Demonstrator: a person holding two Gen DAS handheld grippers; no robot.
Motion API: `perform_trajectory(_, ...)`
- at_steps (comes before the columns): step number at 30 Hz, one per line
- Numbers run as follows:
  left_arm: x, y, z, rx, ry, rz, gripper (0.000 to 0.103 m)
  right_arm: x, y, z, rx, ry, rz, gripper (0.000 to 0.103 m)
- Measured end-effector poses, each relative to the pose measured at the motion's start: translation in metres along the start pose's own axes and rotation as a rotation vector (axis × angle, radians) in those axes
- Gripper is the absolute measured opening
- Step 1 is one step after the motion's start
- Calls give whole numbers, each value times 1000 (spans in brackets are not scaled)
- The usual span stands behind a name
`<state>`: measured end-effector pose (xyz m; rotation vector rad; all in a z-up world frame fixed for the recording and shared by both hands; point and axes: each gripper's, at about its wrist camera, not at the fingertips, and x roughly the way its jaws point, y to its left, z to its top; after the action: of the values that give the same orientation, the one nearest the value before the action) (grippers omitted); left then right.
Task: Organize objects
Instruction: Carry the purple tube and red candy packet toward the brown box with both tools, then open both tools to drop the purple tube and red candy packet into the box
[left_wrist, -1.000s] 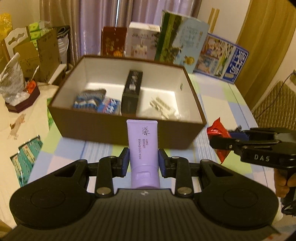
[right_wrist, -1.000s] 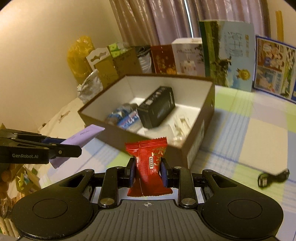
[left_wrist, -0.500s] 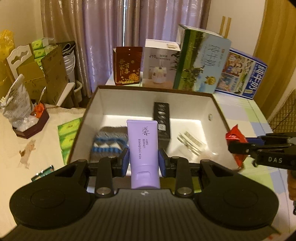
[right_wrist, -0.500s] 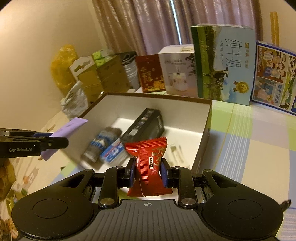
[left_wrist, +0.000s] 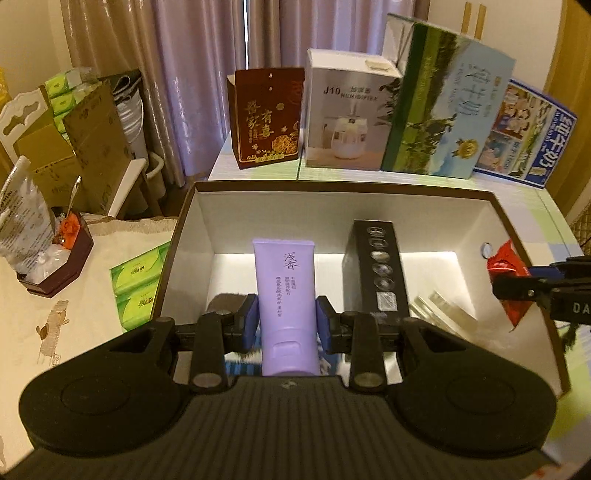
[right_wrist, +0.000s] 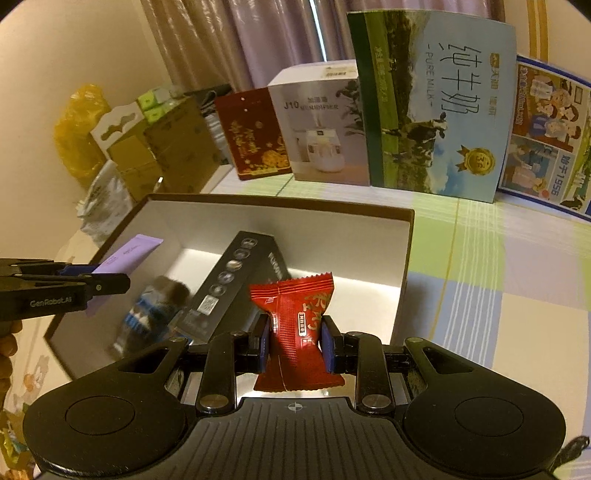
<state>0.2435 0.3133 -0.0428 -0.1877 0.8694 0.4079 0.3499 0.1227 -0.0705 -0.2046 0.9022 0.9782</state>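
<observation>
My left gripper (left_wrist: 286, 323) is shut on a purple tube (left_wrist: 285, 295) and holds it over the left part of the open brown box (left_wrist: 347, 188). My right gripper (right_wrist: 295, 345) is shut on a red snack packet (right_wrist: 295, 332) over the box's right part (right_wrist: 408, 236). Inside the box lie a long black box (left_wrist: 380, 269), a blue patterned packet (right_wrist: 151, 314) and clear wrapped items (left_wrist: 443, 306). The red packet also shows in the left wrist view (left_wrist: 508, 266), and the tube in the right wrist view (right_wrist: 125, 258).
Upright cartons stand behind the box: a dark red one (left_wrist: 267, 118), a white humidifier box (left_wrist: 349, 118), a green milk carton (left_wrist: 443, 110) and a blue one (left_wrist: 528, 136). Green tissue packs (left_wrist: 138, 284) and a brown tray (left_wrist: 55, 258) lie left of the box.
Both grippers have moved forward from in front of the box to above its inside, each still holding its item. The view now looks down into the box.
</observation>
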Motion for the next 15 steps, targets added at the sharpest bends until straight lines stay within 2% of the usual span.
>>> perform_trajectory(15,79,8,28,8,74,-4,27,40,-11,19,-40,40,-82,25)
